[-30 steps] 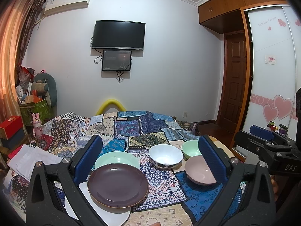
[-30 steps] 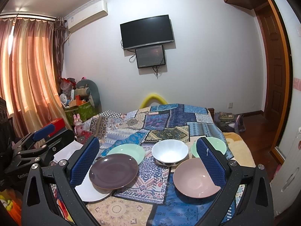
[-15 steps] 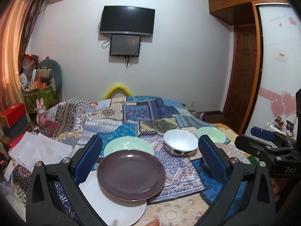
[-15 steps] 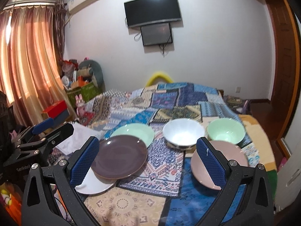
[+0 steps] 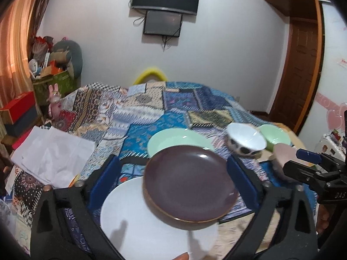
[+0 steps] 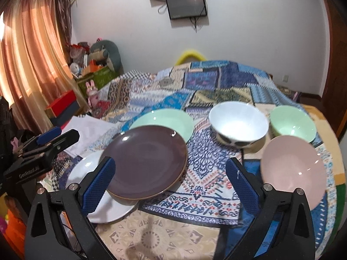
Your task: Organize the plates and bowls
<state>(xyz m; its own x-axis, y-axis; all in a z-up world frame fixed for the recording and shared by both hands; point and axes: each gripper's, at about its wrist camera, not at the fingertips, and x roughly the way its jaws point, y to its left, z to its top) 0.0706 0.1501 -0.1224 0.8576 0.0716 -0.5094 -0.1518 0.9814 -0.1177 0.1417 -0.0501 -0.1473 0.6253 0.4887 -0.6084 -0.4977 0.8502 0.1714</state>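
A dark purple plate (image 5: 188,184) (image 6: 145,162) lies partly on a white plate (image 5: 147,223) (image 6: 91,173), with a pale green plate (image 5: 173,140) (image 6: 164,123) behind them. To the right stand a white bowl with dark spots (image 6: 238,125) (image 5: 246,139), a green bowl (image 6: 292,125) (image 5: 275,136) and a pink bowl (image 6: 292,171) (image 5: 284,153). My left gripper (image 5: 173,184) is open and empty, low over the purple and white plates. My right gripper (image 6: 171,186) is open and empty, between the purple plate and the pink bowl.
The dishes sit on a patchwork cloth (image 6: 208,173) over a round table. White paper (image 5: 52,153) lies at the left. Boxes, a green bag of clutter (image 6: 97,73) and a curtain stand further left; a door (image 5: 299,71) is at the right.
Both grippers have tilted down and moved closer to the dishes. The left one has come in over the purple and white plates. No dish has moved.
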